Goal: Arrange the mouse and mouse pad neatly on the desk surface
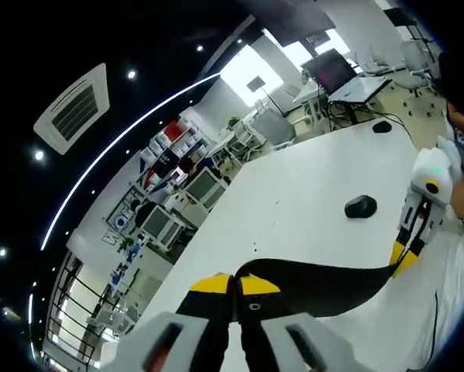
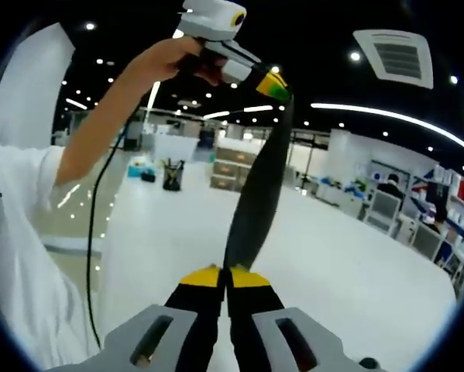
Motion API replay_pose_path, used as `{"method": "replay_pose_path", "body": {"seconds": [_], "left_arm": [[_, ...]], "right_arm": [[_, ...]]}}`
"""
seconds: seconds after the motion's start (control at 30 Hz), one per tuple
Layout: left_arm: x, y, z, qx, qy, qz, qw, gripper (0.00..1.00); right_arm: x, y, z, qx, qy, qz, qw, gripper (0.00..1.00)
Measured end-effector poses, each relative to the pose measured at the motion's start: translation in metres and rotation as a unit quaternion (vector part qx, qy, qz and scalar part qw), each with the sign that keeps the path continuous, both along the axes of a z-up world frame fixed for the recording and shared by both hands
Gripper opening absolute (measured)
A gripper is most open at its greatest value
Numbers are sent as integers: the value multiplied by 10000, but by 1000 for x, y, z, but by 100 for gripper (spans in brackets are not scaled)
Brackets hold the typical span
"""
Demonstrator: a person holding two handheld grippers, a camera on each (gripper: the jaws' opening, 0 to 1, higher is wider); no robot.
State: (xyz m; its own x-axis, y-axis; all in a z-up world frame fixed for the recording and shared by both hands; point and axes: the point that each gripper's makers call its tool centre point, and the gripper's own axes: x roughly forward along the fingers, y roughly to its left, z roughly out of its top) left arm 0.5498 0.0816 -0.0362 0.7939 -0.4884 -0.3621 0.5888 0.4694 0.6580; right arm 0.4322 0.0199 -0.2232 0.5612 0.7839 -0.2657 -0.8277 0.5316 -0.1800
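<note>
Both grippers, left gripper (image 1: 233, 288) and right gripper (image 1: 409, 249), had fingers pinching opposite edges of the thin, floppy mouse pad (image 1: 317, 283), which sagged above the table (image 1: 293, 201), mouse (image 1: 361, 206) lying at its 1 o'clock

A dark ceiling (image 1: 139, 46) spanned the room, dotted with small round downlights and crossed by a long curved light strip (image 1: 123, 136). A square white air-conditioning vent (image 1: 73, 108) was set into it. Below lay a broad white desk surface (image 1: 293, 201). Beyond its far edge stood rows of white desks with monitors and chairs (image 1: 204, 186), and shelving holding red and blue items (image 1: 166, 143). Bright windows (image 1: 255, 70) lit the far end. On another desk an open laptop (image 1: 332, 74) sat near trailing cables. In the right gripper view, a pen holder (image 2: 172, 177) and stacked boxes (image 2: 235, 167) stood at the desk's far side, before a pale wall (image 2: 355, 155).
</note>
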Motion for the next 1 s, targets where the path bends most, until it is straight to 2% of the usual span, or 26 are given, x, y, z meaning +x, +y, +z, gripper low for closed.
{"method": "replay_pose_path", "body": {"seconds": [0.3,0.5,0.73,1.0], "left_arm": [[1,7,-2,-80,91,-58,9999,3],[2,15,-5,-96,184,-98,9997,3],[-3,22,-9,-148,252,-133,9995,3],[-9,28,-14,-364,542,-369,9972,3]], "right_arm": [[3,-7,0,-80,-32,-49,10000,2],[11,-24,5,-87,-38,-204,9997,2],[19,-48,22,-426,-187,-405,9981,2],[31,-80,46,-658,-315,-751,9945,2]]}}
